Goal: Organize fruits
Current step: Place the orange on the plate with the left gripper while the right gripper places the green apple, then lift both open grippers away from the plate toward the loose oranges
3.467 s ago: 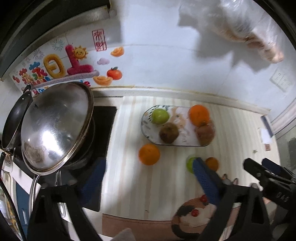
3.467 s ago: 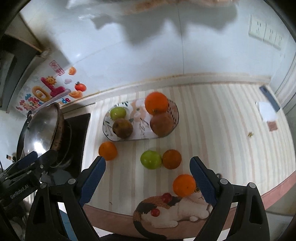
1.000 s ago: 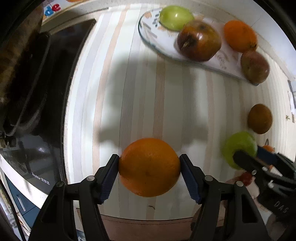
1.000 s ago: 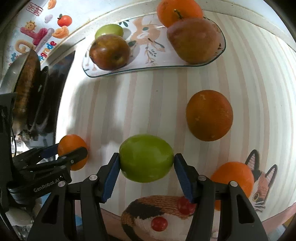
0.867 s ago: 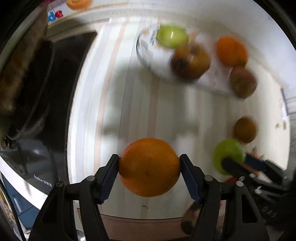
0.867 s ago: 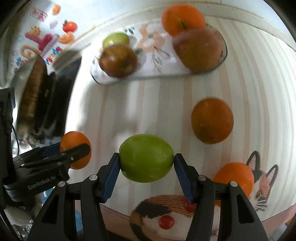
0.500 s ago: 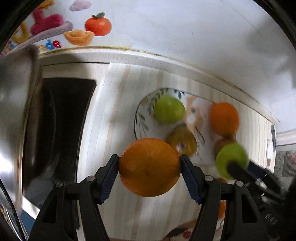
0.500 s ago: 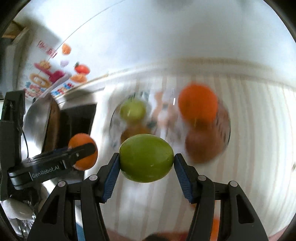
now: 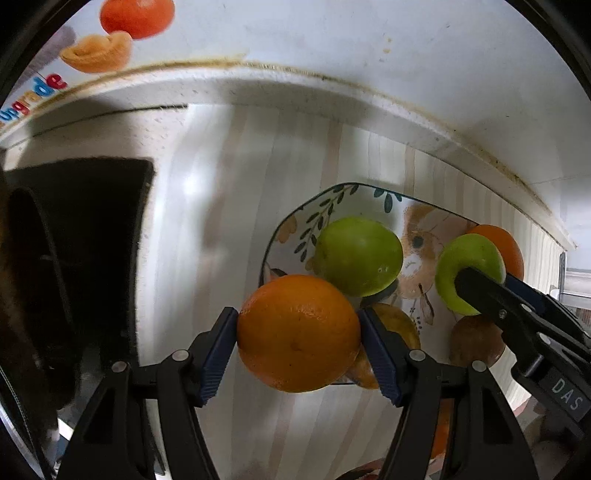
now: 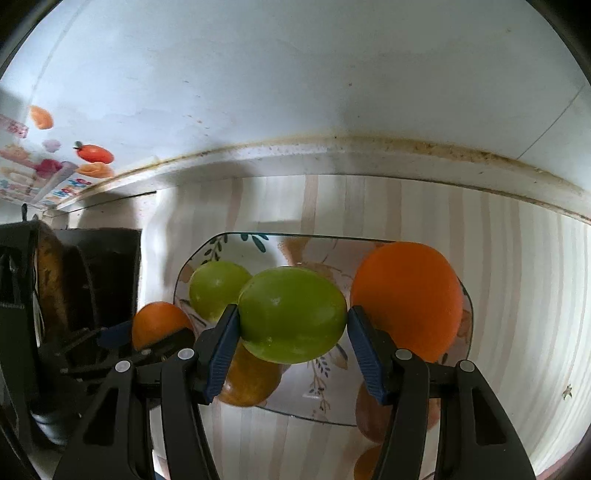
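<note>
My left gripper (image 9: 298,332) is shut on an orange (image 9: 291,339) and holds it above the near left edge of the patterned plate (image 9: 332,199). My right gripper (image 10: 291,314) is shut on a green apple (image 10: 295,314) and holds it over the middle of the plate (image 10: 243,243). The plate holds a green apple (image 9: 358,254), a large orange (image 10: 406,295), a yellowish-brown fruit (image 10: 251,380) and a brown fruit (image 9: 472,339). The right gripper with its apple (image 9: 465,266) shows in the left wrist view, the left one with its orange (image 10: 159,321) in the right wrist view.
A black stove (image 9: 92,221) with a pan (image 10: 48,280) stands to the left of the plate. The white wall (image 10: 295,92) with fruit stickers (image 9: 136,14) rises just behind. More fruit (image 10: 369,465) lies on the striped counter (image 10: 517,295) in front of the plate.
Both grippers closed on fruit on the counter, lifted it and carried it forward. The plate has come much nearer, and both fruits now hang over it.
</note>
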`<action>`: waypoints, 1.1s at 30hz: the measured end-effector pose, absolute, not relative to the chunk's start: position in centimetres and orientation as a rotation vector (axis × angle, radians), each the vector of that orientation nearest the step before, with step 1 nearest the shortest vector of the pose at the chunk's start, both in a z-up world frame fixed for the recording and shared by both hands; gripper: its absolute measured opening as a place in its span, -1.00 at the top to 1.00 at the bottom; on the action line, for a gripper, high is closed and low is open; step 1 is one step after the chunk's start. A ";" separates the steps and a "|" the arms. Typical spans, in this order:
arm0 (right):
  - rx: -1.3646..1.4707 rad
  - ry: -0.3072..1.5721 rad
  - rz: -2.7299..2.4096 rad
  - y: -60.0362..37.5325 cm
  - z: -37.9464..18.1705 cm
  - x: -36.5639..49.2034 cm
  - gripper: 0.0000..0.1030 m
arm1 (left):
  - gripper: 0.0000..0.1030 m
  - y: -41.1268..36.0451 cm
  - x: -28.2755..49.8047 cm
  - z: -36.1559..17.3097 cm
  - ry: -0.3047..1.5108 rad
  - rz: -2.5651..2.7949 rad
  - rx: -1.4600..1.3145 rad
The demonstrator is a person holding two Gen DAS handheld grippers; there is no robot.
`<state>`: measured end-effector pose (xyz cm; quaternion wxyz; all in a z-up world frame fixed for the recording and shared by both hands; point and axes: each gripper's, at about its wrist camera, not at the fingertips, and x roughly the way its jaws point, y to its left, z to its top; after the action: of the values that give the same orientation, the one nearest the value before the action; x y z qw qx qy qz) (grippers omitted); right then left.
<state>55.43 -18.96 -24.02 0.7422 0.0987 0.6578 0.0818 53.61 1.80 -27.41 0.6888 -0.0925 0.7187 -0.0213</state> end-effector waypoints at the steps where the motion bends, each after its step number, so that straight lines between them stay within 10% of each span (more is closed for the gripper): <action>1: 0.226 1.452 0.177 -19.0 -24.3 55.6 -0.21 | -0.33 1.8 53.7 -27.6 1.616 -0.048 -0.217; 5: 0.246 1.448 0.178 -18.9 -24.0 56.0 -0.45 | -0.72 2.0 53.8 -26.7 1.577 -0.053 -0.223; 11: 0.227 1.433 0.142 -19.2 -22.3 55.6 -0.82 | -0.73 2.7 53.3 -24.9 1.528 -0.018 -0.209; 33: 0.121 1.312 0.002 -20.8 -17.6 44.7 -0.90 | -0.73 0.4 43.8 -17.0 1.292 0.061 -0.041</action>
<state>44.71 -20.84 -17.63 0.7908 0.0562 0.6094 0.0012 43.79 0.37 -16.95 0.7979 -0.0193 0.6018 0.0283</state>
